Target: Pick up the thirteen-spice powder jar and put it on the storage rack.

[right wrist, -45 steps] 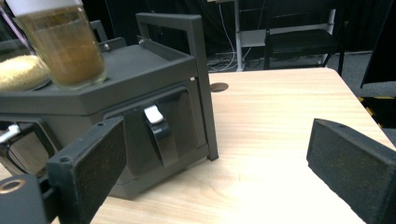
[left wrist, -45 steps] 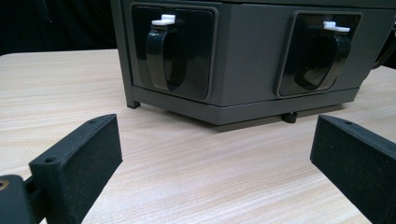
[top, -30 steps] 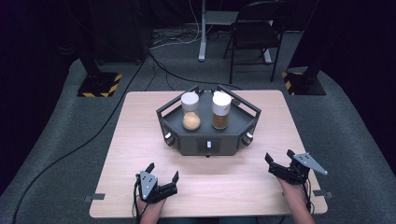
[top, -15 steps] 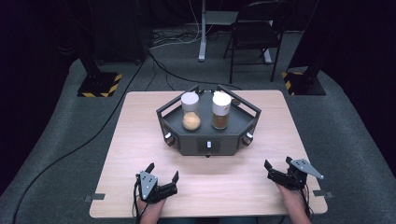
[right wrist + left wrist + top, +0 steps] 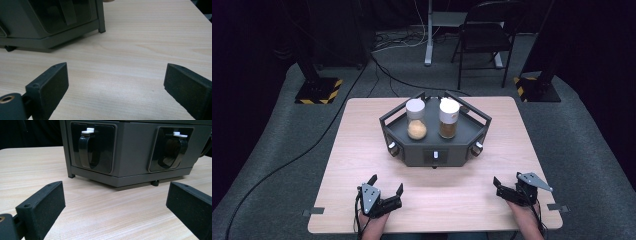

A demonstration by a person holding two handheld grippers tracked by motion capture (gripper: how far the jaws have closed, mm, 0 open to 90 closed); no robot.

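A dark grey six-sided stand [image 5: 434, 150] sits mid-table and carries two white-lidded jars. The left jar [image 5: 416, 120] holds pale tan grains and the right jar [image 5: 448, 118] holds brown ones. My left gripper [image 5: 386, 183] rests near the table's front edge, left of centre, open and empty. The left gripper view looks between its jaws [image 5: 115, 205] at the stand's front [image 5: 130, 157], with two black recessed levers topped by white tabs [image 5: 88, 131]. My right gripper [image 5: 507, 182] lies at the front right, open with bare wood between its fingers [image 5: 116, 85]. Beyond them is the stand's corner [image 5: 50, 22].
The light wooden table [image 5: 362, 150] stands on dark grey carpet. Behind it are a folding chair [image 5: 484, 40], a white post [image 5: 428, 30], floor cables and two stands with yellow-black striped bases [image 5: 318, 90]. Bare wood lies between the stand and both grippers.
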